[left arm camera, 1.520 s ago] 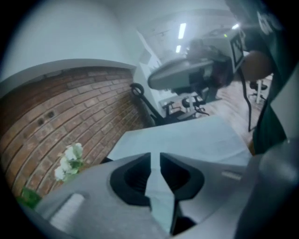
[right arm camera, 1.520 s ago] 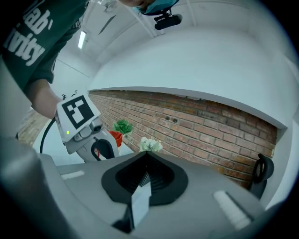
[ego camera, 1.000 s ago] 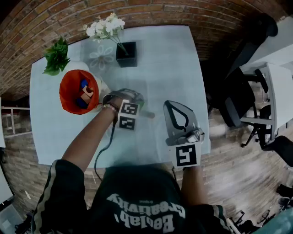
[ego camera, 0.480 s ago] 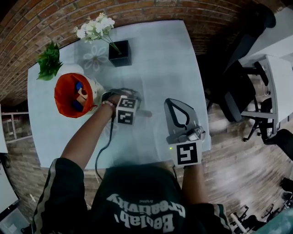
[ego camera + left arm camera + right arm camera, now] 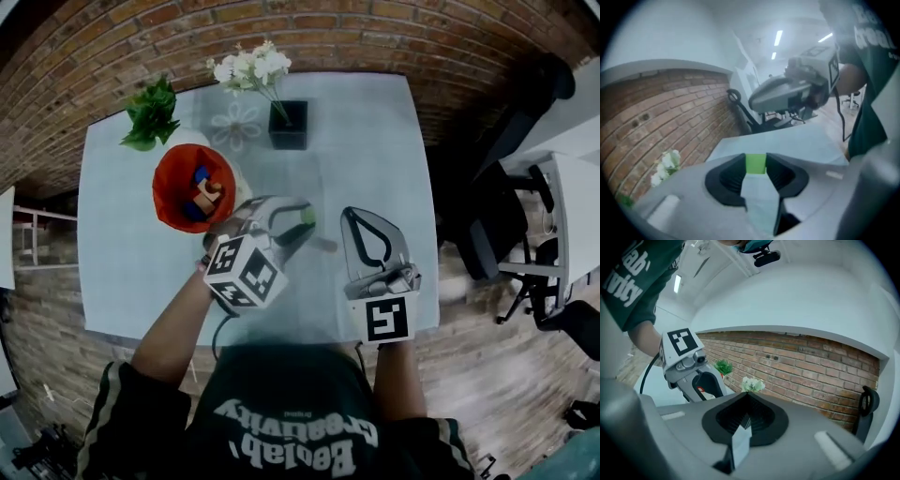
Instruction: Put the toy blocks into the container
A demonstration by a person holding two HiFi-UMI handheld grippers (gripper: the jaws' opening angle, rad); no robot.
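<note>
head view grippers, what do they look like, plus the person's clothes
The left gripper and right gripper are grey with black inner ribbing, each carrying a white cube of black square markers. A black cable runs from the left one. The person wears a dark green short-sleeved shirt with white lettering.

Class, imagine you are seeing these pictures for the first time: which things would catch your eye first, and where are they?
The bright orange container stands out at the left of the table, with blocks inside it. Next comes the green block pinched in the left tongs, whose jaws have just been closing on it, held above the table's middle.
</note>
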